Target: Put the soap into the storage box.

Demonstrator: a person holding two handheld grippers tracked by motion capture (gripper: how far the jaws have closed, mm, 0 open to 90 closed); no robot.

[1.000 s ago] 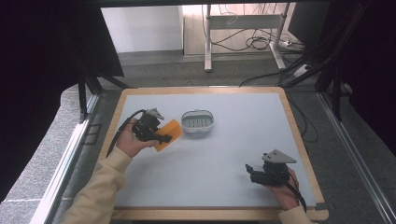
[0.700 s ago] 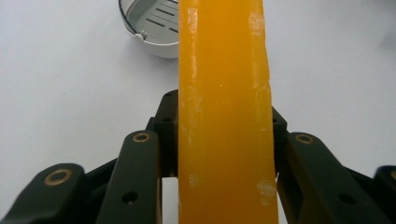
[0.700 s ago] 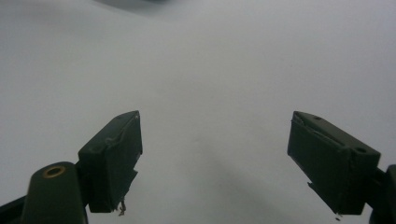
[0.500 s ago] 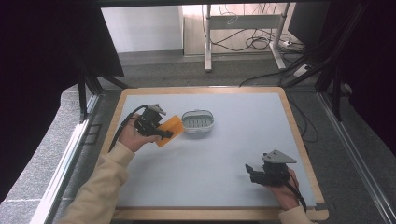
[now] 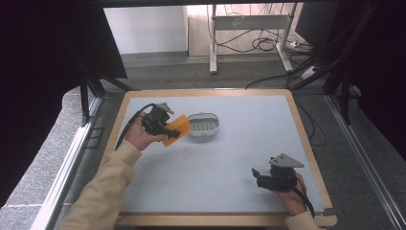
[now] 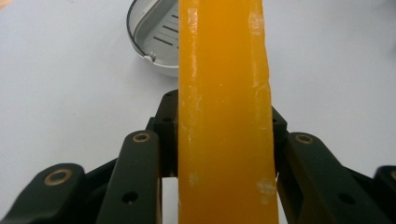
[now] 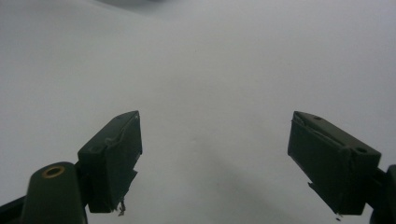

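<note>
Clamping a flat, translucent orange soap-like bar (image 5: 175, 130), the left gripper (image 5: 165, 128) sits at about ten o'clock on the pale grey tabletop (image 5: 225, 158), held in the person's left hand (image 5: 140, 136). From the high view the bar juts out of the jaws toward two o'clock, tilted, its far corner just beside the small oval grey plastic dish with a slotted floor (image 5: 204, 124); whether bar and dish touch cannot be told from there. In the left gripper view the orange bar (image 6: 224, 112) runs straight up the middle, its narrow edge facing the camera, with both black jaws pressed against its sides low in the picture. Scuffed whitish marks show along its edges. Behind it, at eleven o'clock in that view, the dish (image 6: 156, 39) lies on the table, its ribbed bottom visible.

At about five o'clock on the table, well apart from the dish and bar, the right gripper (image 5: 256, 175) rests low in the person's right hand (image 5: 293, 199), a grey three-cornered plate on top. In the right gripper view its two black jaws stand wide apart, nothing between them, with bare grey tabletop (image 7: 210, 84) beyond. A light wooden frame (image 5: 306, 143) borders the table.
</note>
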